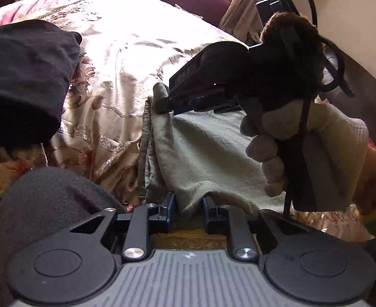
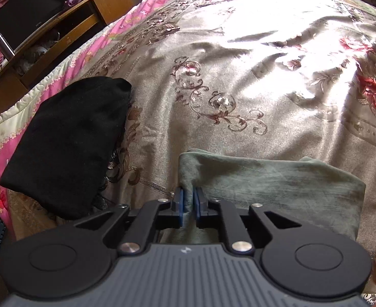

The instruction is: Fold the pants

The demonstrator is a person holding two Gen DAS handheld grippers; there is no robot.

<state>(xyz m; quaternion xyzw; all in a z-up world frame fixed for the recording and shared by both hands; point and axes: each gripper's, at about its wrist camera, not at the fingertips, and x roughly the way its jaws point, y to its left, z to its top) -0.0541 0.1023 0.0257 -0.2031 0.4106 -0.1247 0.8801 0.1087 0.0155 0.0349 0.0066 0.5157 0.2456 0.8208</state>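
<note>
The grey-green pants [image 2: 269,181] lie folded on the bed, with a doubled edge at their left [image 1: 200,148]. My right gripper [image 2: 189,202] is shut on that left folded edge of the pants; it also shows in the left wrist view [image 1: 166,102], pinching the cloth's top corner and held by a gloved hand [image 1: 316,151]. My left gripper [image 1: 188,204] has its jaws apart, with the near edge of the pants draped between them; the fingers [image 1: 168,204] do not press the cloth.
A floral satin bedspread [image 2: 239,71] covers the bed. Folded black garments lie to the left [image 2: 67,140], [image 1: 24,76], and another dark one sits beside my left gripper [image 1: 55,199]. A wooden cabinet [image 2: 60,25] stands beyond the bed's left edge.
</note>
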